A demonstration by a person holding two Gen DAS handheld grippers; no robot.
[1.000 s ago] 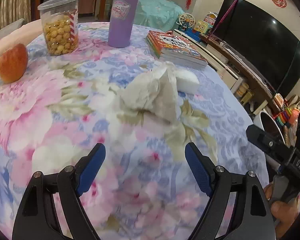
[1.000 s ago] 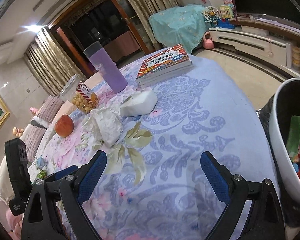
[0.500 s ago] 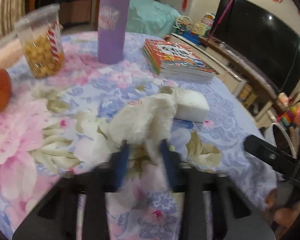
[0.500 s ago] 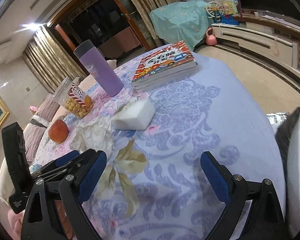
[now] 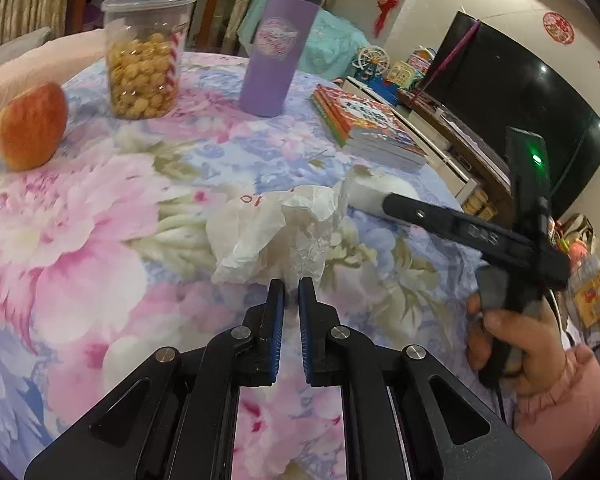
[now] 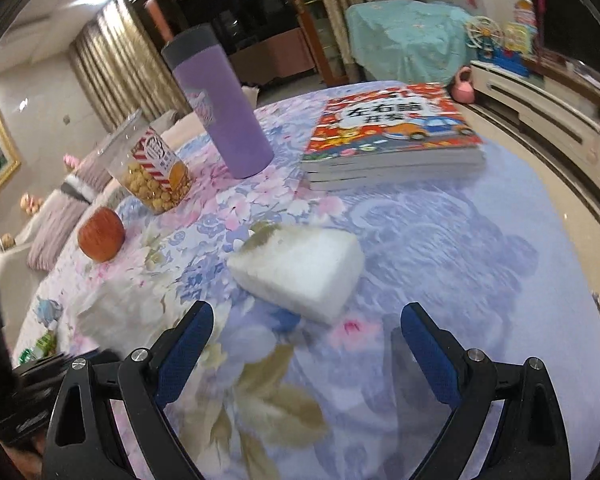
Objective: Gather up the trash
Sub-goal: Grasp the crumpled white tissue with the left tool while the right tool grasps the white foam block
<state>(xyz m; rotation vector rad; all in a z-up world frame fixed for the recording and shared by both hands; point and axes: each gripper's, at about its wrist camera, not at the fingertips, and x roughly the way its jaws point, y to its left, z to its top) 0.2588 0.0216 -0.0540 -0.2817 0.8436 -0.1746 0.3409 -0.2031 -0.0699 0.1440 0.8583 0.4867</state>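
A crumpled white paper (image 5: 276, 232) lies mid-table on the flowered cloth. My left gripper (image 5: 291, 286) is right at the paper's near edge. Its jaws are closing to a narrow slit, and the edge of the paper sits pinched at the tips. Behind the paper lies a white foam block (image 5: 364, 192), partly hidden by the right gripper's black finger. In the right wrist view the same block (image 6: 300, 272) lies just beyond my right gripper (image 6: 306, 340), which is open with nothing between its fingers. The paper (image 6: 112, 308) shows there as a blur at the left.
An apple (image 5: 32, 128), a clear jar of snacks (image 5: 144, 56), a purple tumbler (image 5: 276, 48) and a stack of books (image 5: 368, 128) stand at the far side. A hand (image 5: 512, 336) in a pink sleeve grips the right tool. The table edge curves off on the right, with a TV (image 5: 520, 92) beyond it.
My left gripper moved forward to the crumpled paper and went from wide open to nearly shut. The right gripper swung left toward the white block, and the bin left its view.
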